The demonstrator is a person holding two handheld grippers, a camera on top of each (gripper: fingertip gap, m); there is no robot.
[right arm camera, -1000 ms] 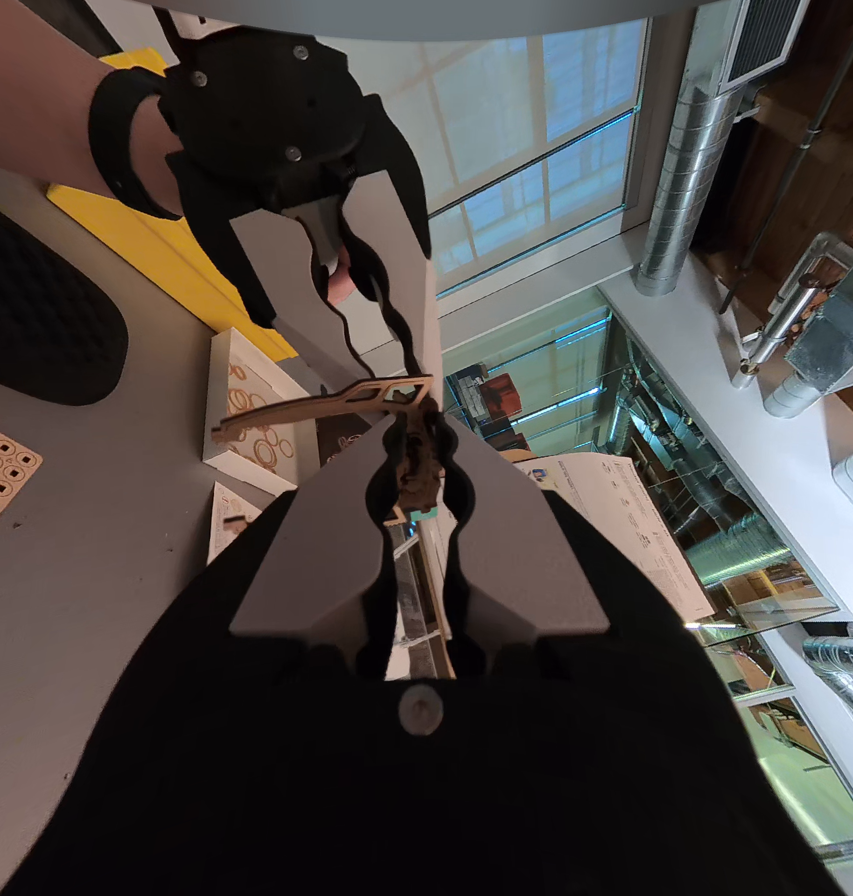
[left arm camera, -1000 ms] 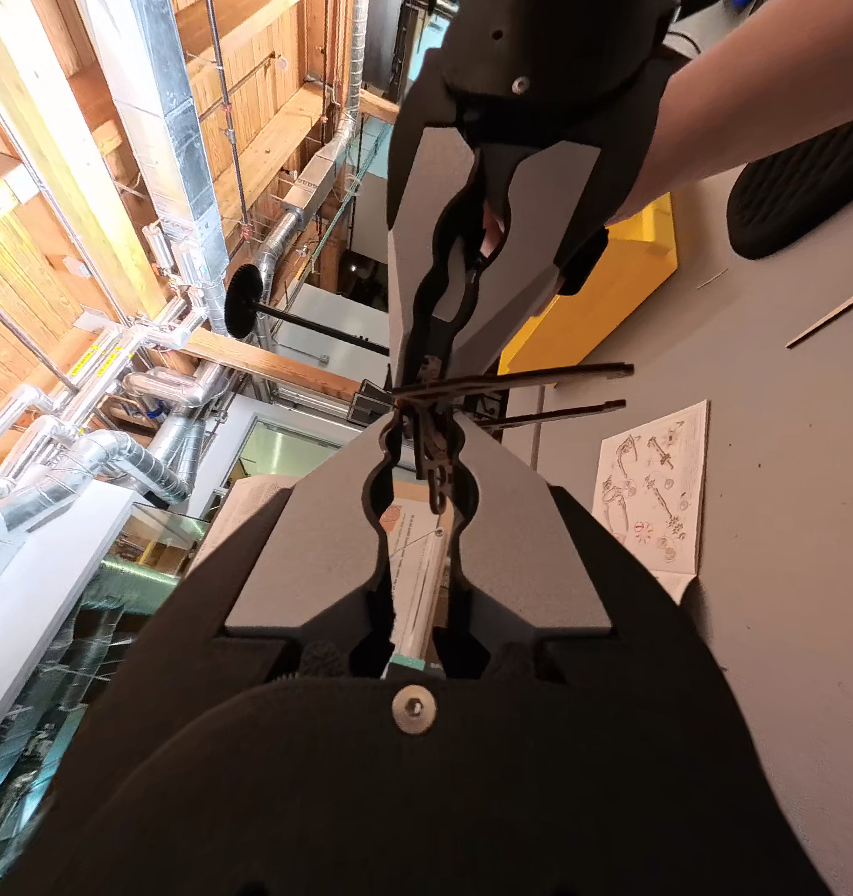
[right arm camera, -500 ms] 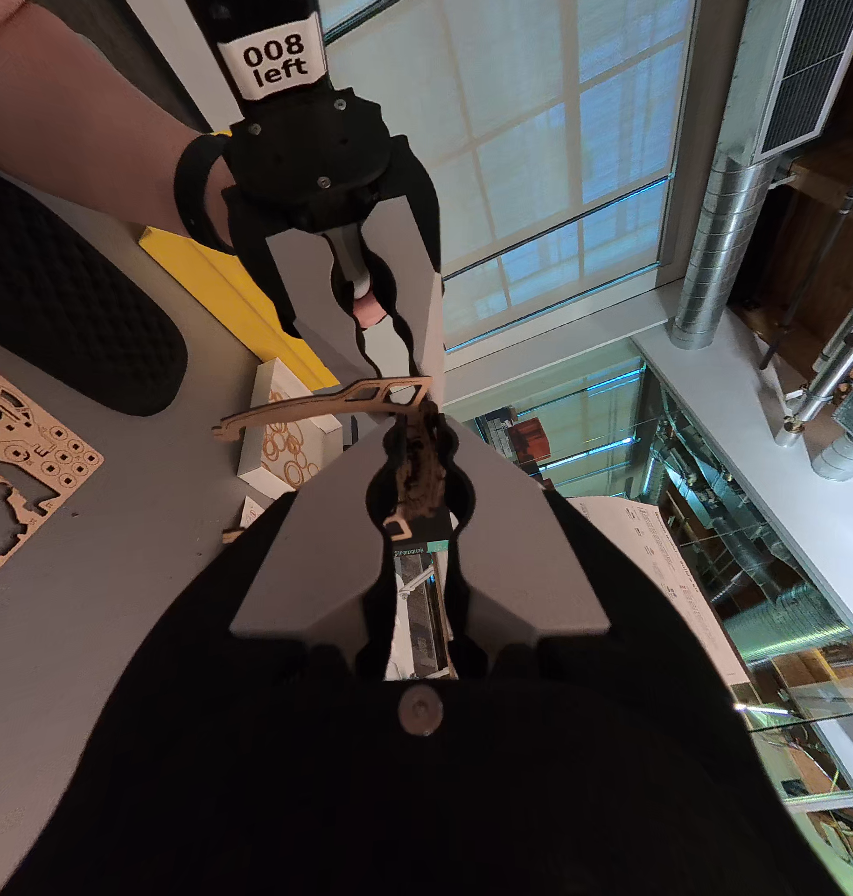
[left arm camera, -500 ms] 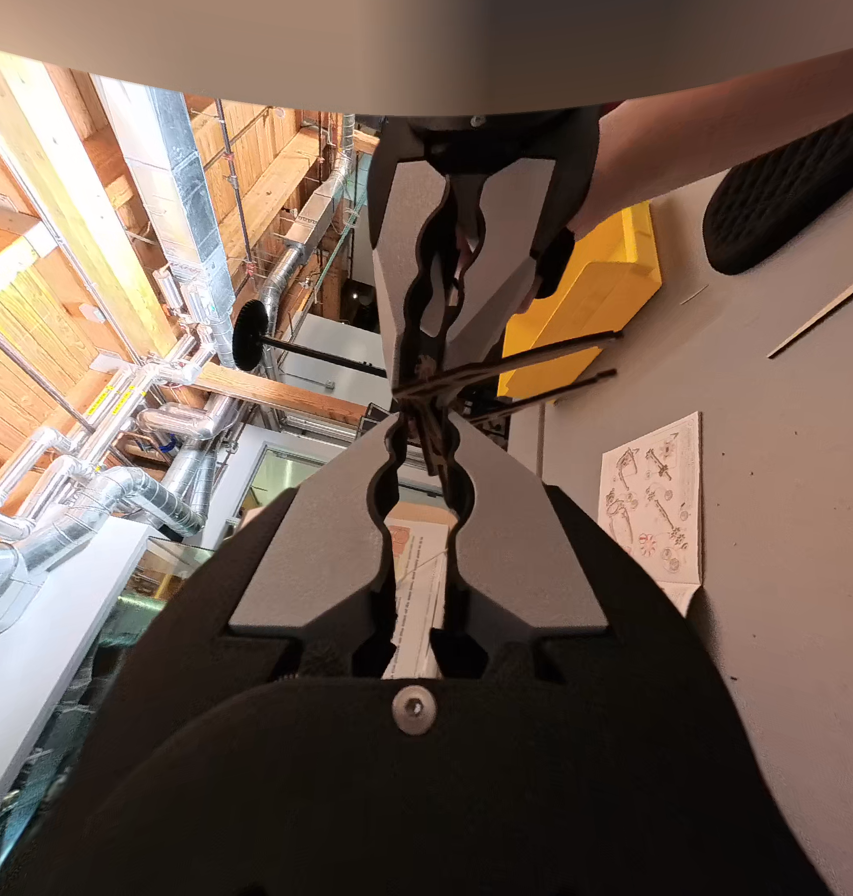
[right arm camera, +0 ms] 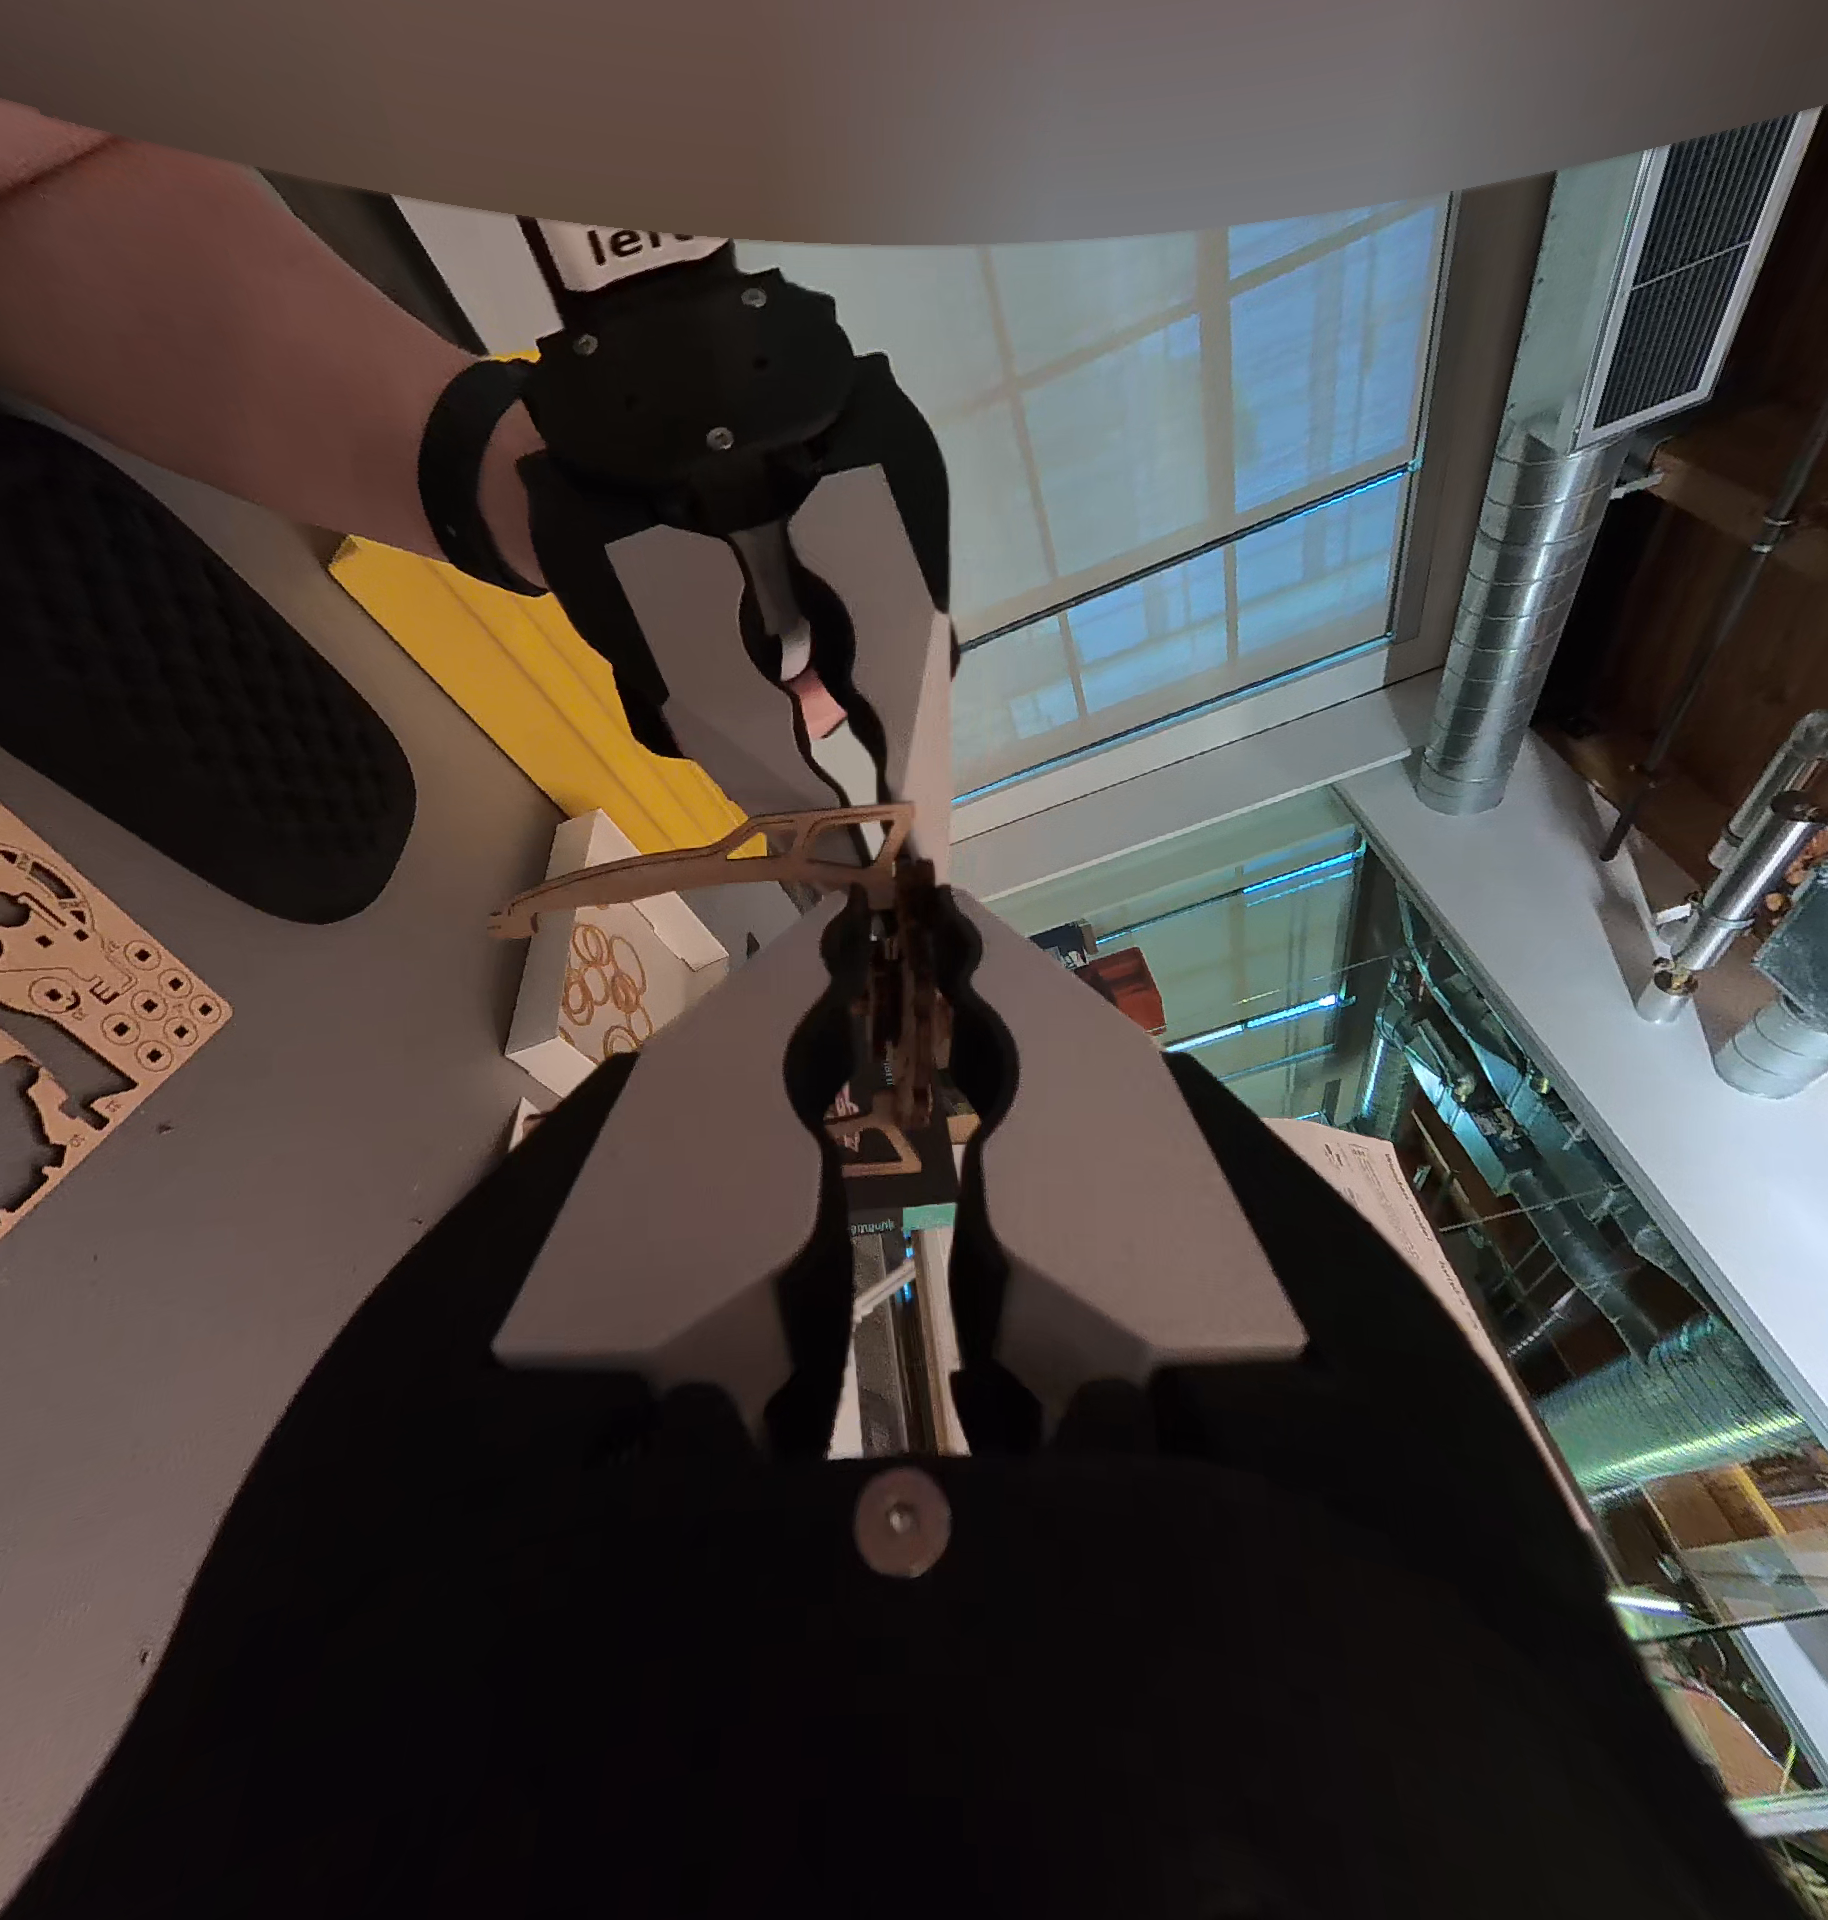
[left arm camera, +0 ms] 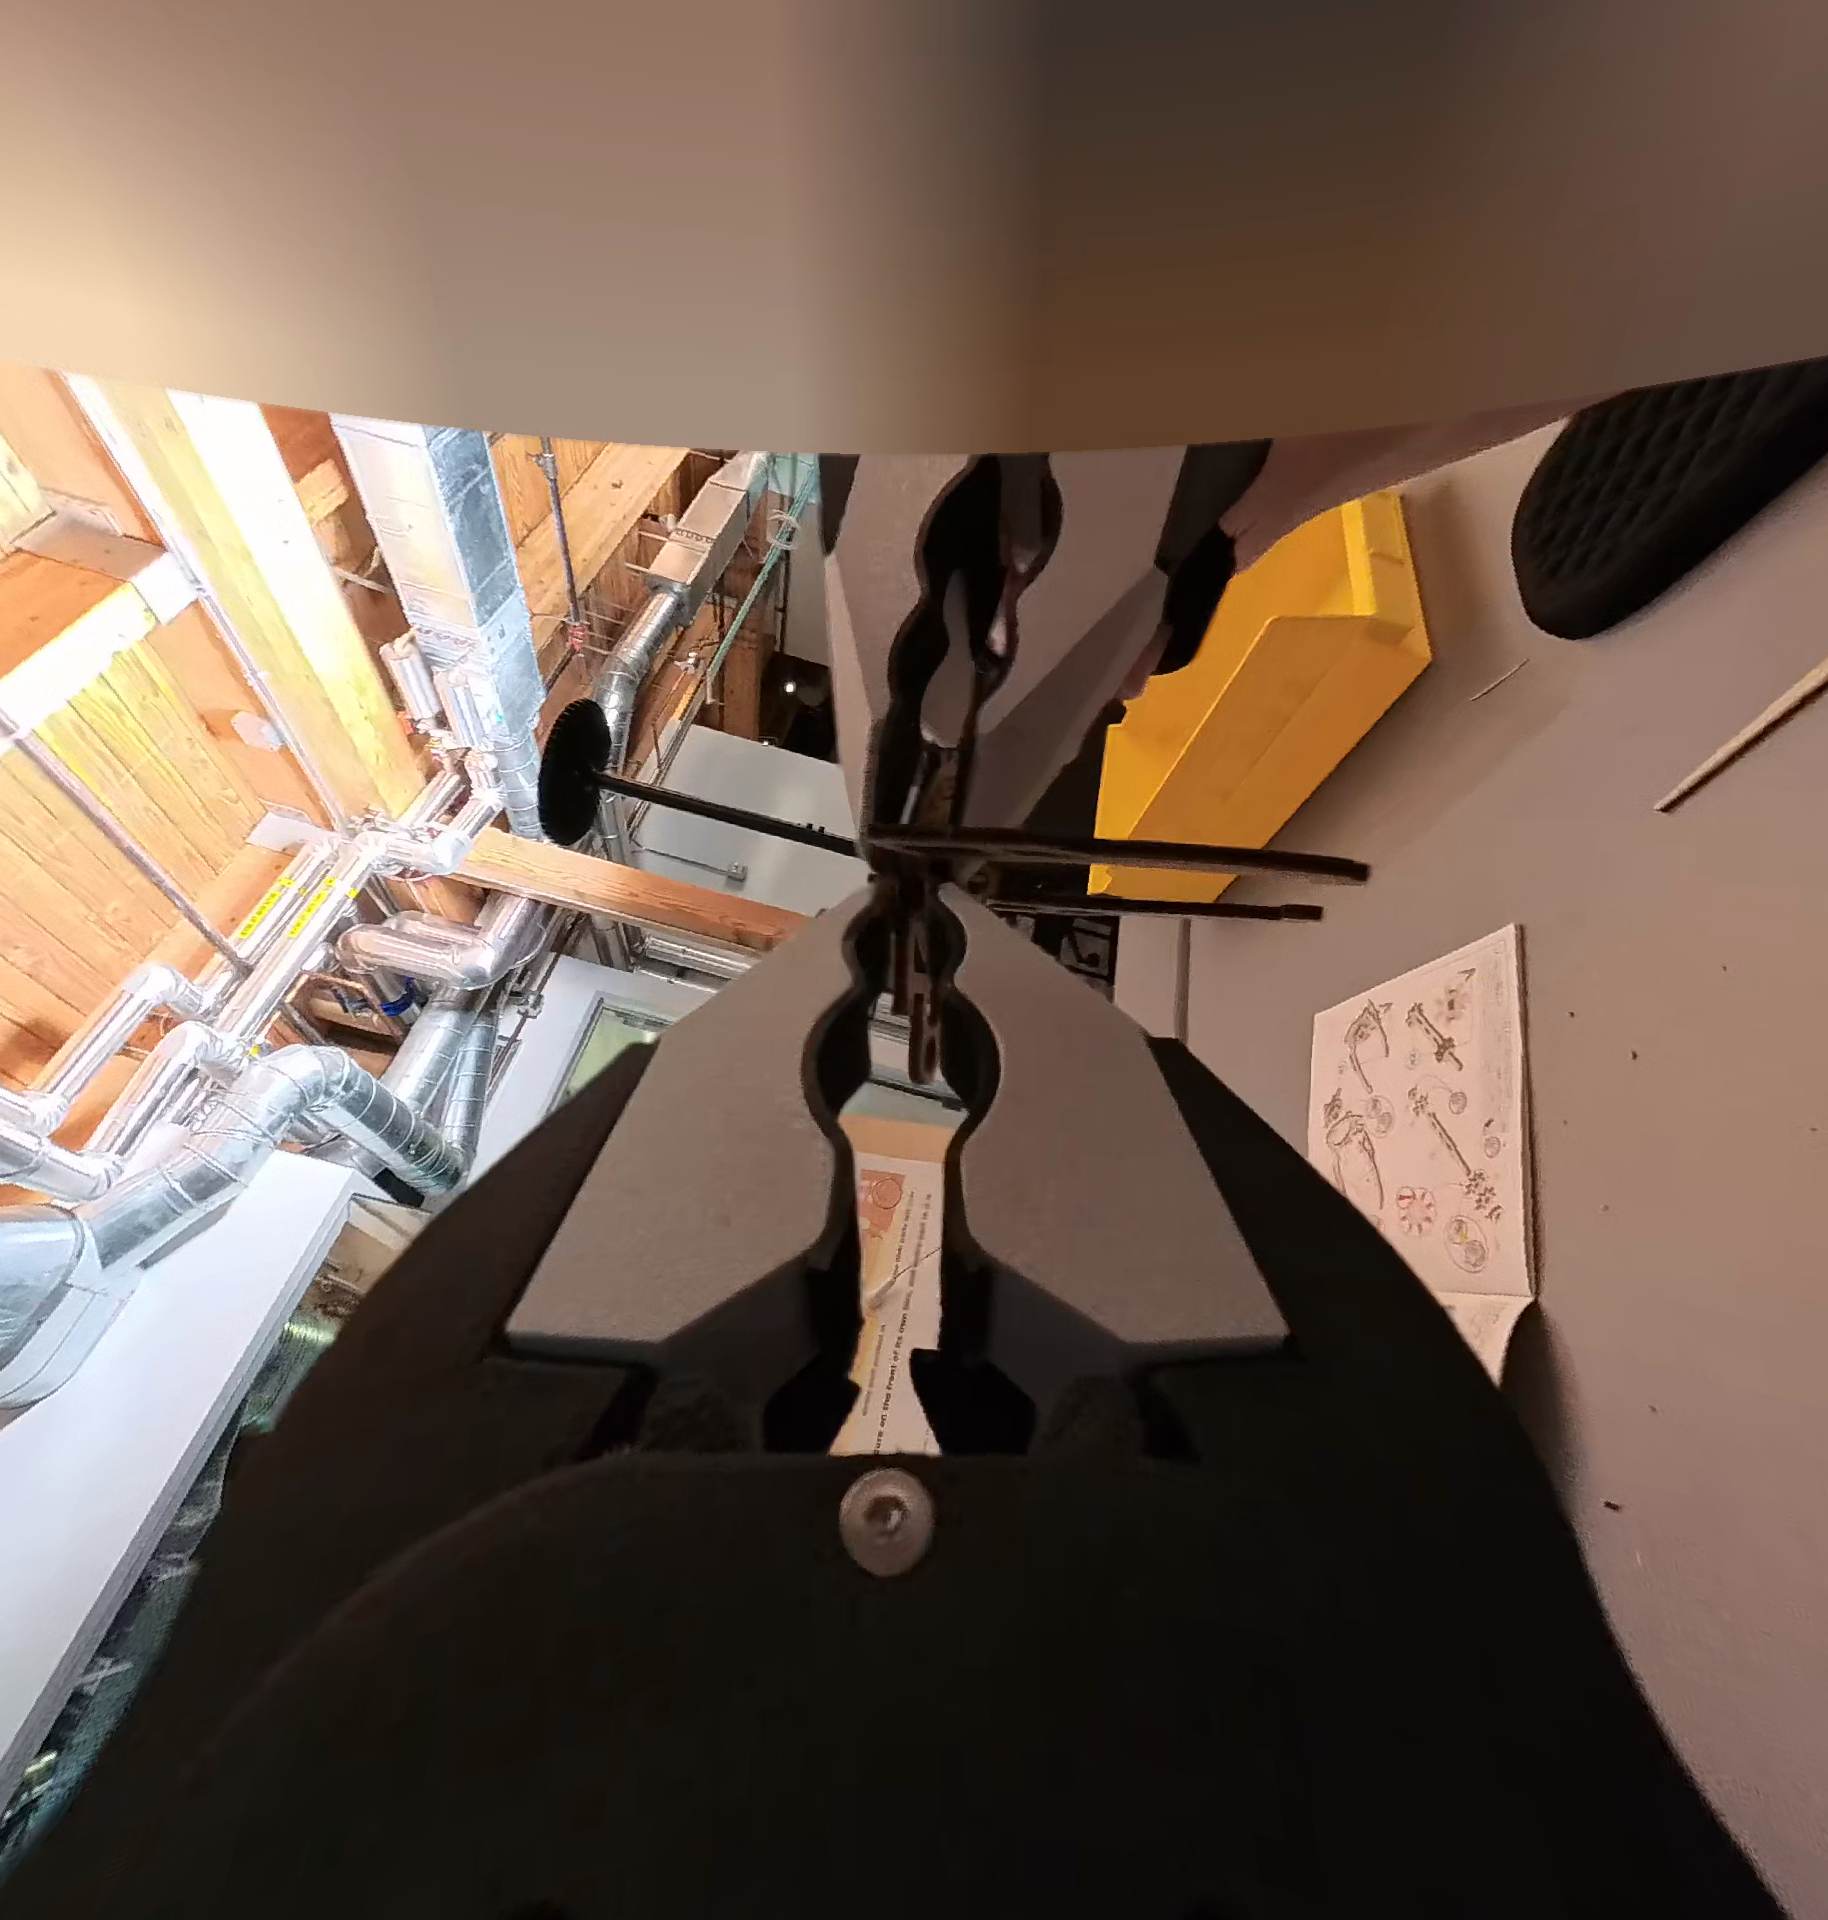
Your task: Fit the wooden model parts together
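Wooden model [right arm camera: 894, 997] pinched by both tools; only right view shows cut-out sheet [right arm camera: 48, 997].

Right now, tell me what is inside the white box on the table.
The white box lies open beside the yellow bin and holds a loose pile of tan rings. Its near end is hidden behind the right gripper, so anything there cannot be seen.

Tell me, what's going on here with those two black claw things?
A person holds a two-finger gripper in each hand, tips nearly meeting in mid-air above a grey table. The right gripper is shut on a small wooden model assembly; the left gripper pinches the same cluster from the opposite side. A long flat wooden part sticks out sideways from that joint. A punched-out plywood sheet and an instruction sheet lie on the table.
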